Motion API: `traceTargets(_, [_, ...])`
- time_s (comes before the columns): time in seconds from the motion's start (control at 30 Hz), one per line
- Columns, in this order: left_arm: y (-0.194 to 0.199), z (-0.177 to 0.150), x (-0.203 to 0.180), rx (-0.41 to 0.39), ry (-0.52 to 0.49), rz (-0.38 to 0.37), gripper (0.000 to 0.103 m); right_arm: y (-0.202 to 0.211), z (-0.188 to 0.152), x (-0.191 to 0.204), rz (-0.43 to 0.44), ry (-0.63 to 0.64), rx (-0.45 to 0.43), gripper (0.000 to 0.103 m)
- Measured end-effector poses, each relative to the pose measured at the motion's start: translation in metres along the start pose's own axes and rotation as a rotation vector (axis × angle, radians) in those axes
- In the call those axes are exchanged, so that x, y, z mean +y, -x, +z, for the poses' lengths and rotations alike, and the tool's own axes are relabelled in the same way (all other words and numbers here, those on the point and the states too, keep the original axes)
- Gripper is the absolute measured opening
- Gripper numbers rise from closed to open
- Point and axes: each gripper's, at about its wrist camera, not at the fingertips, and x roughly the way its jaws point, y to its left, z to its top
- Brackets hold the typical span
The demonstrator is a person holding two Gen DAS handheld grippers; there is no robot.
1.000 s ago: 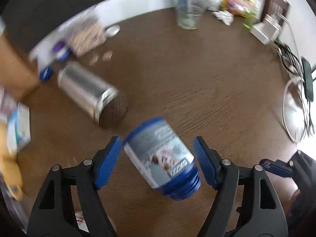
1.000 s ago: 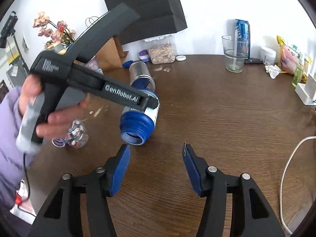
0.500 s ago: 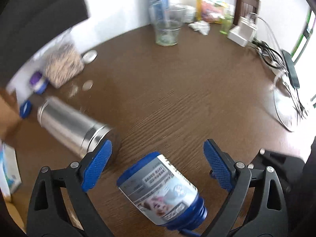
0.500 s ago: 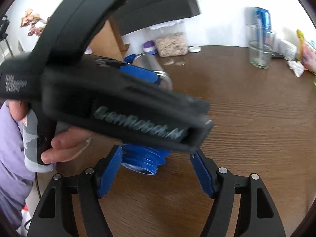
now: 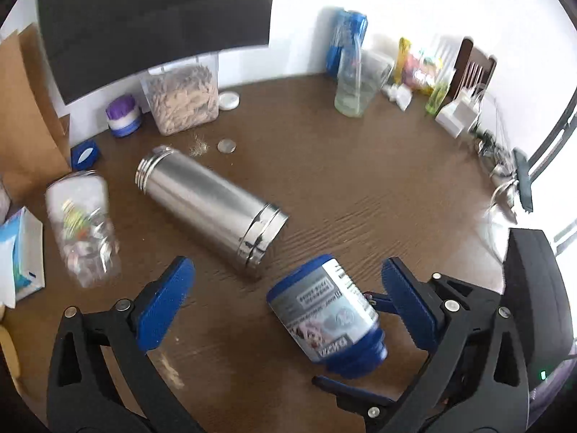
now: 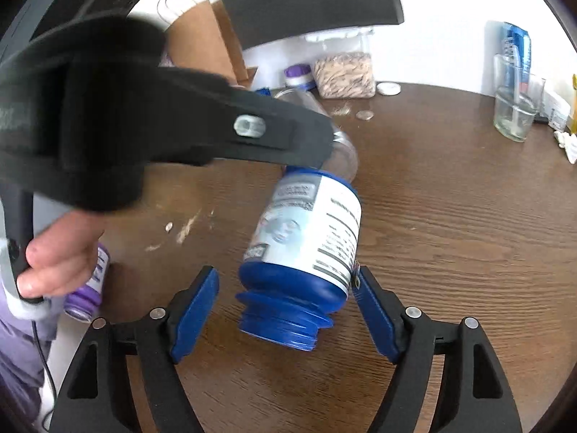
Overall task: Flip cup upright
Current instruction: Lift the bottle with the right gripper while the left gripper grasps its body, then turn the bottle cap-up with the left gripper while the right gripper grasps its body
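A blue cup-like container (image 6: 306,238) with a white printed label lies tilted on its side on the brown table (image 6: 450,216), its open threaded mouth toward me. My right gripper (image 6: 285,288) is open and straddles its neck end. The right fingertip (image 6: 364,288) is at the label's edge and the left one stands apart. In the left wrist view the same container (image 5: 324,317) lies low between the fingers of my open left gripper (image 5: 286,303). A steel cup (image 5: 209,209) lies on its side just beyond it.
A hand (image 6: 61,252) holds the left gripper's black body (image 6: 144,126) over the container's far end. A clear jar (image 5: 83,231), a seed tub (image 5: 184,101), a water glass (image 5: 351,86) and a blue can (image 5: 346,36) ring the table. Cables (image 5: 505,187) lie at right.
The right gripper has moved forward until its fingers flank the blue container's neck. The left gripper has swung over it, bringing the steel cup more into its view.
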Motion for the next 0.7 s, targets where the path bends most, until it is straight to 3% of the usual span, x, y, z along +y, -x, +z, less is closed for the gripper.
traceTargets(0.1, [-0.017,-0.013,0.000,0.043,0.002,0.005,0.099,0.002,-0.006,0.011,0.005,0.087,0.011,0.069])
traceTargets(0.2, [-0.030,-0.028,0.000,0.096,-0.009,-0.006,0.080,0.008,-0.018,0.023,0.024,0.184,0.026,0.069])
traceTargets(0.27, [-0.037,-0.039,0.000,0.151,-0.003,-0.009,0.062,0.014,-0.029,0.030,0.046,0.251,0.034,0.068])
traceTargets(0.33, [-0.039,-0.049,0.000,0.185,0.014,-0.017,0.056,0.020,-0.039,0.033,0.085,0.303,0.053,0.066])
traceTargets(0.4, [-0.038,-0.062,-0.003,0.217,0.008,-0.010,0.054,0.026,-0.049,0.034,0.099,0.344,0.074,0.066])
traceTargets(0.53, [-0.015,-0.089,-0.008,0.180,0.032,0.021,0.049,0.037,-0.066,0.021,0.038,0.351,0.091,0.068])
traceTargets(0.6, [-0.004,-0.100,-0.011,0.171,0.041,0.000,0.049,0.041,-0.065,0.013,-0.036,0.321,0.081,0.069])
traceTargets(0.7, [0.013,-0.118,-0.021,0.138,0.067,0.054,0.053,0.053,-0.066,0.000,-0.047,0.212,0.065,0.069])
